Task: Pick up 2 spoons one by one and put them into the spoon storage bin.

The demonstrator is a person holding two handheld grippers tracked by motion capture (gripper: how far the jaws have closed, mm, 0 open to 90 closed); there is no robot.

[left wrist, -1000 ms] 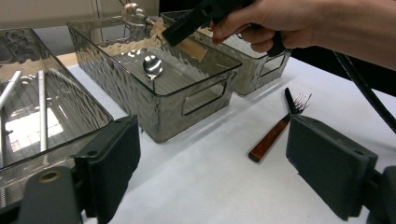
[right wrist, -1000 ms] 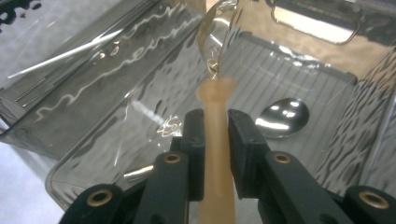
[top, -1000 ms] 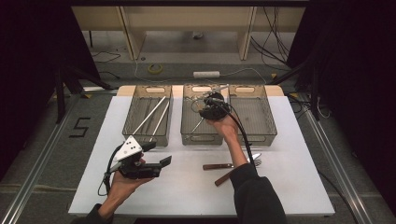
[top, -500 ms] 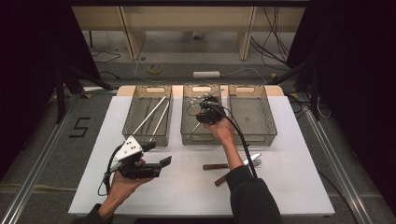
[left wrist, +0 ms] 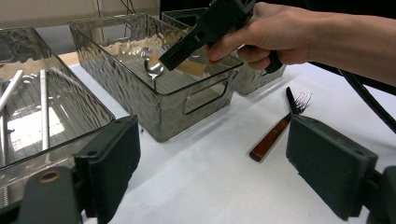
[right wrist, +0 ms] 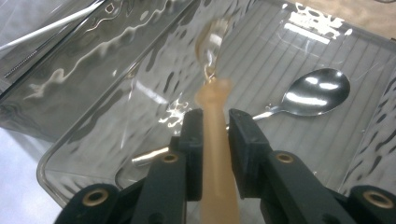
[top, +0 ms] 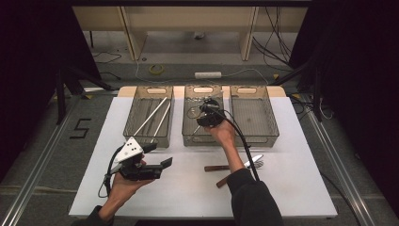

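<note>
A tan, slender utensil handle (right wrist: 217, 154) stands between the jaws of the right gripper (right wrist: 215, 135), its far end pointing into the middle clear bin (top: 203, 140). In the right gripper view a narrow gap shows on each side of the handle, and the jaws have just been opening, so the pads sit loosely around it rather than pressing; whether it is a wooden or a plastic handle cannot be told. Beyond it on the ribbed bin floor lies a metal spoon (right wrist: 314, 95), bowl up, well apart from the handle's tip. In the left gripper view the same spoon bowl (left wrist: 153, 68) gleams just under the right gripper, which a hand (left wrist: 261, 35) tilts down over the bin's near wall.

In the high view the right gripper (top: 207, 114) hovers inside that middle bin. The left bin (top: 134, 131) holds long metal rods (top: 151, 117) lying aslant, and the right bin (top: 254, 137) stands just beside the middle one. On the white table (top: 188, 188) near the right forearm lie a dark-handled knife (top: 217, 167), a brown-handled utensil (left wrist: 271, 138) and a fork (left wrist: 302, 99). The left gripper (top: 157, 157) rests near the table's front edge, jaws spread wide with nothing between them
</note>
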